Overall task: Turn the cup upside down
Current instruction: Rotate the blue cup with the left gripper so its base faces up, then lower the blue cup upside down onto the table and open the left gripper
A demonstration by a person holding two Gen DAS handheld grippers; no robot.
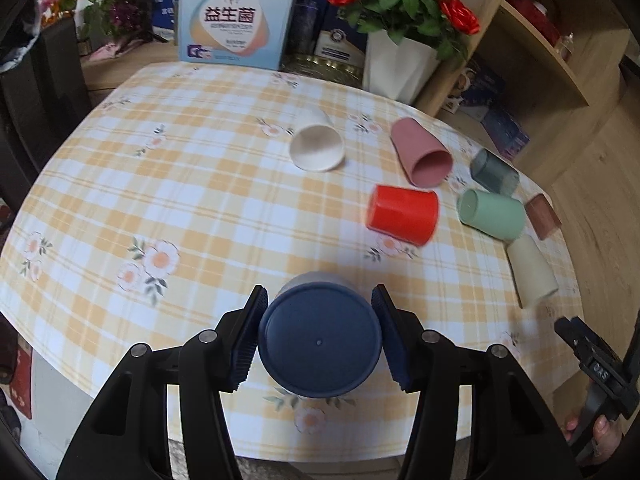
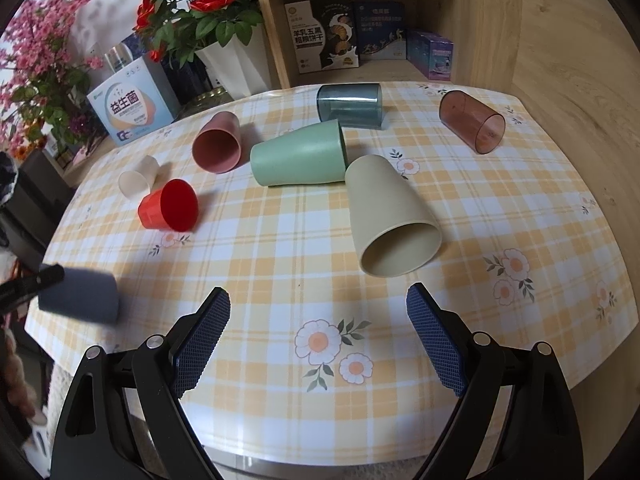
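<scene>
The left gripper clamps a dark blue cup between its blue pads, the cup's flat base facing the camera, over the near edge of the desk with its yellow-checked floral cloth. The right gripper hangs wide open over the cloth, holding nothing. Other cups lie tipped on their sides further back: a red cup, a green cup touching a beige cup, and a pink cup.
</scene>
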